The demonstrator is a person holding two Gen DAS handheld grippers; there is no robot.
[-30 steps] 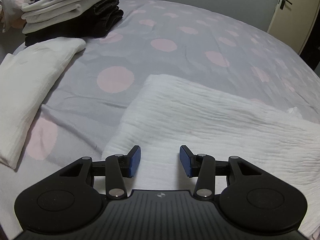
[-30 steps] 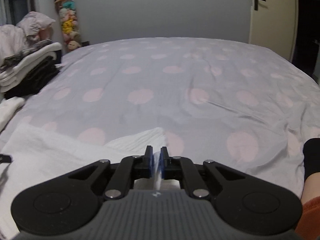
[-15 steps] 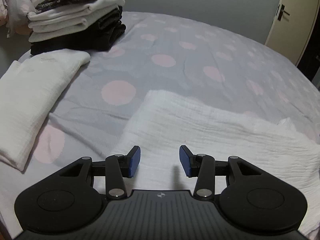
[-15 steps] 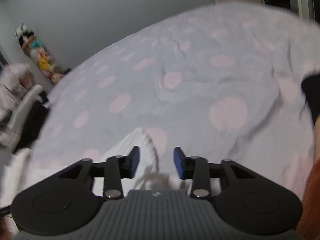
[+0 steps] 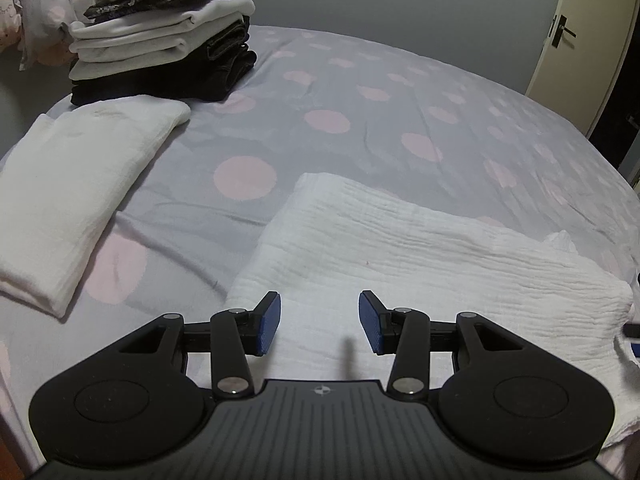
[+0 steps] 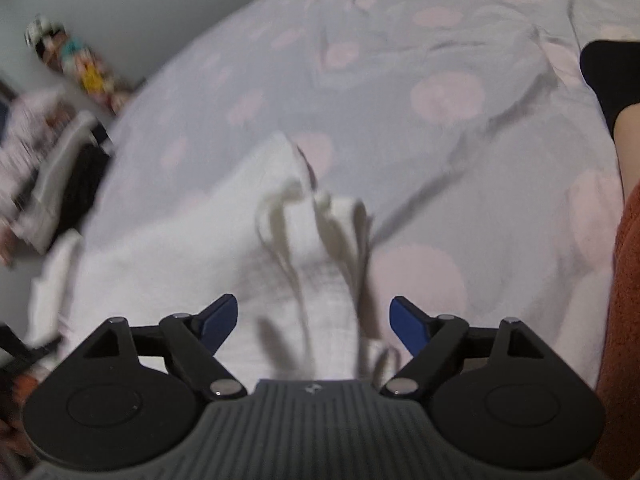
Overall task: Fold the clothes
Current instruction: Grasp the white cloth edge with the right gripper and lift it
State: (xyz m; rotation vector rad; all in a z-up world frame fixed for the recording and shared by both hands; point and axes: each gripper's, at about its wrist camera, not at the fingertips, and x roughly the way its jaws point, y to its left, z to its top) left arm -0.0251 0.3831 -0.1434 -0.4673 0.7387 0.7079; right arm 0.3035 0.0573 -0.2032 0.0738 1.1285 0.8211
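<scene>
Two hand-held grippers hang over a bed (image 5: 400, 92) dressed in a grey sheet with pink dots. The left gripper (image 5: 319, 323) has its blue-padded jaws spread wide and empty above the near edge of a folded white muslin cloth (image 5: 420, 256), which lies flat across the sheet from centre toward 3 o'clock. In the blurred right wrist view, the right gripper (image 6: 314, 324) is likewise spread apart and holding nothing, with the muslin cloth's (image 6: 224, 256) rumpled corner bunched at 12 o'clock just ahead of it. A second folded white cloth (image 5: 76, 192) rests at 9 o'clock of the left view. Behind it, at 11 o'clock, stands a stack of folded clothes (image 5: 168, 48).
</scene>
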